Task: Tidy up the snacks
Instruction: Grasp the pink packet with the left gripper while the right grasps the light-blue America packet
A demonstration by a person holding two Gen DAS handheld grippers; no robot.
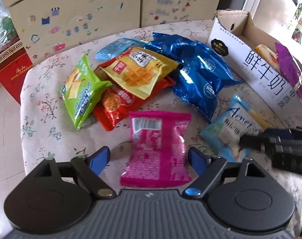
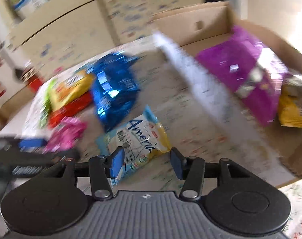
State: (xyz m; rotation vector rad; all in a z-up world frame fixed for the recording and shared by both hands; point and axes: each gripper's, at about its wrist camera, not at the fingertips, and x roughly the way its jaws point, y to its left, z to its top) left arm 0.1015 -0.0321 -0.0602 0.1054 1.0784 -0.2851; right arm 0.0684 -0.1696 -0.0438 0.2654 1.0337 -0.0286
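Snack packets lie on a floral tablecloth (image 1: 51, 99). A pink packet (image 1: 157, 147) lies between the open fingers of my left gripper (image 1: 148, 159), untouched by the pads. Behind it are a green packet (image 1: 81, 95), a red packet (image 1: 115, 103), a yellow packet (image 1: 139, 69) and shiny blue packets (image 1: 198, 73). A light blue packet (image 1: 228, 127) lies at the right; in the blurred right wrist view this light blue packet (image 2: 137, 141) sits between the open fingers of my right gripper (image 2: 147, 163). A cardboard box (image 1: 266, 73) holds a purple packet (image 2: 244, 73) and a yellow one (image 2: 294, 109).
A sticker-covered cabinet (image 1: 81, 16) stands behind the table. A red box (image 1: 9, 67) stands at the left on the floor. The right gripper's body (image 1: 280, 147) reaches in from the right in the left wrist view.
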